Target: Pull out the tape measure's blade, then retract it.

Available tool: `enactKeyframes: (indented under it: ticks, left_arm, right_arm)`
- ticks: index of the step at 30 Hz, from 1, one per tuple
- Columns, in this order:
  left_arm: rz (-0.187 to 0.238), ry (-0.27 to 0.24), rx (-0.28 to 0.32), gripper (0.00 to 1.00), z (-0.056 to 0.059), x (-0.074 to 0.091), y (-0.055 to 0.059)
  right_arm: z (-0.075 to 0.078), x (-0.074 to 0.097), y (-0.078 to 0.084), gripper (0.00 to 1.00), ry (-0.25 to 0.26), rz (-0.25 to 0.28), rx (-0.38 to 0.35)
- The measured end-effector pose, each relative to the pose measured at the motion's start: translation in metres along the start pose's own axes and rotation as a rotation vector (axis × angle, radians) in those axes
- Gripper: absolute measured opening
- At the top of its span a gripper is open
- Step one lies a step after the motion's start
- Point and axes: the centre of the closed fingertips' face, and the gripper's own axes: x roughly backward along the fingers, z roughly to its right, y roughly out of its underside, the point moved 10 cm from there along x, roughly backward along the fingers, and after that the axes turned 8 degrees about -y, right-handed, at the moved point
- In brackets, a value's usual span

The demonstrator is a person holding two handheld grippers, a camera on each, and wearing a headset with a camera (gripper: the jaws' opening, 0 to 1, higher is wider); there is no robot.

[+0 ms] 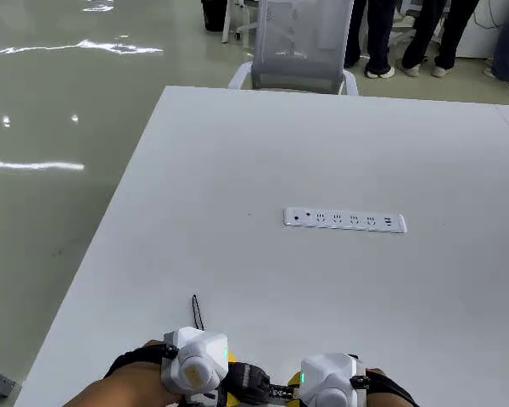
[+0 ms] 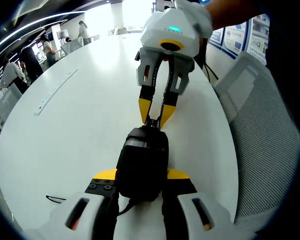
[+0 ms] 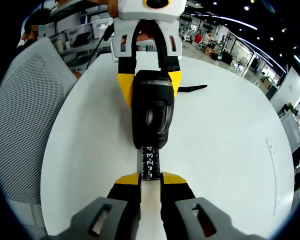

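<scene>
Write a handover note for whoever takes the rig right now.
Left gripper: shut on the tape measure case, at the near edge of the table.
Right gripper: shut on the blade, just outside the case.
Done: both grips set, a short length of blade out.
Left: probably pull the blade out further, then retract it.
</scene>
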Motion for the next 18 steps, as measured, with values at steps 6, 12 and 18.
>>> enactKeyframes:
  ticks: [6,12,18]
  left_arm:
    - [0.0,-0.001,0.001,0.29,0.0,-0.001,0.0]
    - [0.001,0.002,0.003,0.29,-0.001,0.0,-0.001]
    - [0.002,0.002,0.006,0.29,-0.001,0.0,-0.001]
  right_arm:
    - [-0.001,0.003,0.004,0.12,0.003,0.002,-0.003]
    - [0.0,0.006,0.009,0.12,0.003,-0.001,-0.005]
    - [0.001,0.007,0.014,0.12,0.0,0.0,-0.014]
